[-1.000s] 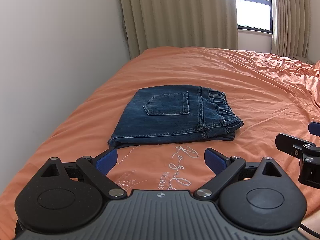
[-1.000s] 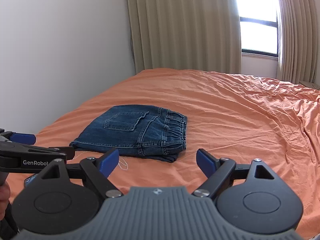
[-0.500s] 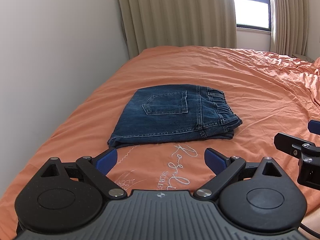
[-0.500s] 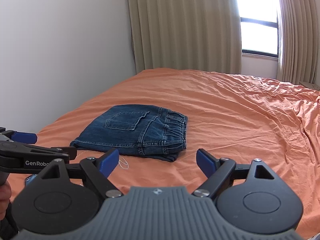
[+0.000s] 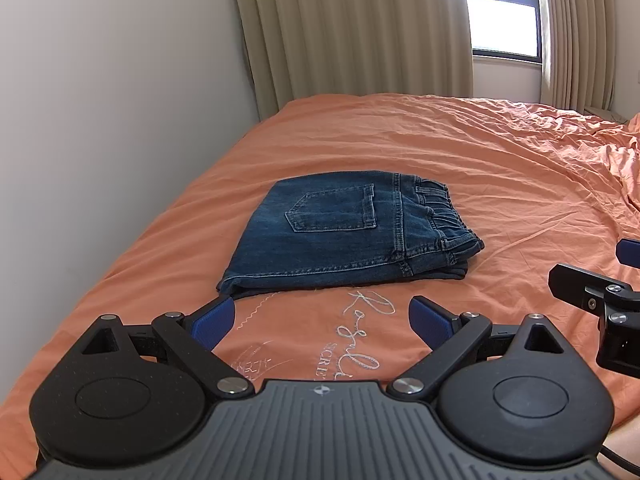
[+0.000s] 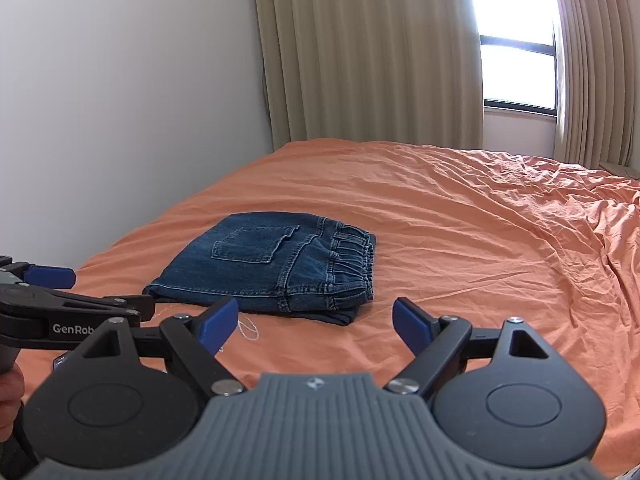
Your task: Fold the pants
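**Jeans folded, both grippers hanging back empty**

Folded into a neat flat bundle, the jeans [image 5: 348, 232], lying on the orange bedspread [image 5: 460, 148] over toward the left side of the bed, close to the white wall [image 5: 100, 100]. Back pocket facing up, elastic waistband bunched along the right edge, folded edge toward the near-left corner. Looks pretty tidy, layers stacked with just a bit of the lower layer peeking out at the near-right corner.

Left gripper [image 5: 322, 318] parked just near of the jeans, blue fingers [image 5: 212, 320] spread wide apart, nothing between them, not touching the denim. Some white embroidered script on the bedspread right between the fingers.

Right gripper [image 6: 314, 322] also hovering near of the bundle, a bit more to the right, fingers [image 6: 410, 322] spread wide too, holding nothing. Same jeans [image 6: 272, 260] visible just past its left fingertip, apart from it. Little loop of white thread [image 6: 248, 326] on the sheet beside that fingertip.

Beige curtains [image 6: 368, 52] at the far end, bright window [image 6: 516, 40] to the far right. Bedspread smooth around the jeans, wrinkled way more on the right side.
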Available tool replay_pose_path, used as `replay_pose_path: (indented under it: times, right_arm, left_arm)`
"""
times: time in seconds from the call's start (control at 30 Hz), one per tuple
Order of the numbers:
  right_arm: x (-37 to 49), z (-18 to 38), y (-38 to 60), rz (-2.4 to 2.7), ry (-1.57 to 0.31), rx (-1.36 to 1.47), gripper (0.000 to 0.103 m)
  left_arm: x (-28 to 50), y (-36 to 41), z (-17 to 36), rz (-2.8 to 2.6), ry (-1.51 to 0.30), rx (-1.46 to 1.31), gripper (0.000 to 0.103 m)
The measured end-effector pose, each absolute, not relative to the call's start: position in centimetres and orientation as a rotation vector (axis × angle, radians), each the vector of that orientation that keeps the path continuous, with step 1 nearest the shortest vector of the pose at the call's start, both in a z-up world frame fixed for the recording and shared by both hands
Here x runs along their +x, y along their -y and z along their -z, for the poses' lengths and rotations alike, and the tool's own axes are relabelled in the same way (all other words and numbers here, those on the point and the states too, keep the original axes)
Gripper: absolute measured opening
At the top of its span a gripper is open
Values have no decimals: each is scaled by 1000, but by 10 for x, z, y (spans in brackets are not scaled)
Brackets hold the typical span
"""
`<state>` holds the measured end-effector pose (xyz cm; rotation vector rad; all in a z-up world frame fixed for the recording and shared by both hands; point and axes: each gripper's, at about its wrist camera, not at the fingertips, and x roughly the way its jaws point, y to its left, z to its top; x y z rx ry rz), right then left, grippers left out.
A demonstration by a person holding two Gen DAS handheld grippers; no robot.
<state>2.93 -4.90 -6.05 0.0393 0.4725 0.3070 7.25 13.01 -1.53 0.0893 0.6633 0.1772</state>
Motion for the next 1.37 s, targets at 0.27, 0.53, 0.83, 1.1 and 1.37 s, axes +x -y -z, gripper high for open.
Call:
replay_pose_path:
  times: [0.27,0.53,0.83,1.1,1.37]
  right_arm:
    - [26,59,48,-311,-472,36,81]
    - [29,60,49,-313,-493,36,81]
    - [29,59,48,-310,-502,26,81]
    - [27,58,50,-311,-508,27,81]
    - [26,57,53,-310,-511,28,81]
  left_arm:
    - [71,-129,13,-181,-657,97,103]
    - [68,-127,10,-169,-651,113,103]
    - [68,-123,7,-151,-633,126,103]
    - [66,-121,5,-151,-629,126,103]
    - [64,-116,1,-143,-613,135,103]
